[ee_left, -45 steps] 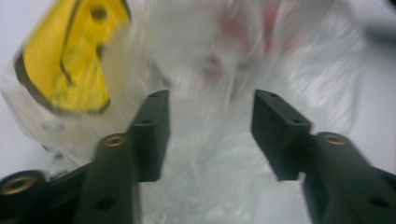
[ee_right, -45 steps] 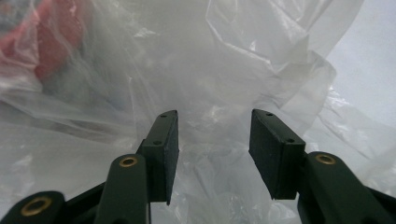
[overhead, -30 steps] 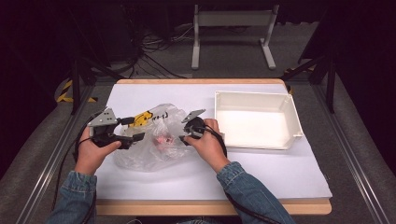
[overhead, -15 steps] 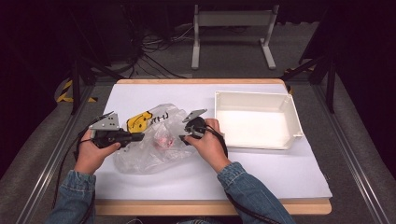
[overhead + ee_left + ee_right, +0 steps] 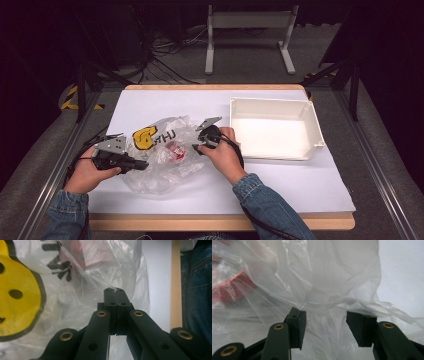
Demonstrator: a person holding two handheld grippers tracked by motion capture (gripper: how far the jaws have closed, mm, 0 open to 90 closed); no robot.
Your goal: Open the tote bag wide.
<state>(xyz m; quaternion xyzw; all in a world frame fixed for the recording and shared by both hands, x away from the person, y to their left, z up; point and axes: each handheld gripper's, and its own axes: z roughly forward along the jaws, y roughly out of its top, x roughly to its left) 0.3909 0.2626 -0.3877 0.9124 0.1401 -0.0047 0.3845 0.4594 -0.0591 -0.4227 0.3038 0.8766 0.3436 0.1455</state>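
Note:
A clear plastic bag (image 5: 165, 160) with a yellow logo (image 5: 142, 137) lies crumpled on the white table sheet, with something red (image 5: 174, 148) inside it. My left gripper (image 5: 142, 165) lies at the bag's left edge. In the left gripper view its jaws (image 5: 115, 291) are pressed together on the film, beside the yellow logo (image 5: 17, 302). My right gripper (image 5: 196, 148) is at the bag's right side. Its pads (image 5: 297, 325) stand apart, with a bunched fold of bag (image 5: 324, 290) between them. The red item (image 5: 227, 287) shows through the film to its left.
A white plastic bin (image 5: 270, 101) stands on the right half of the table, close to my right hand. The white sheet (image 5: 300, 190) covers the tabletop, and the wooden front edge (image 5: 220, 222) runs below it. Dark floor, cables and a metal stand lie beyond.
The left gripper's jaws, spread a second ago, have come together on the bag's left edge, and the hand has slid slightly toward the person. The right hand has kept still.

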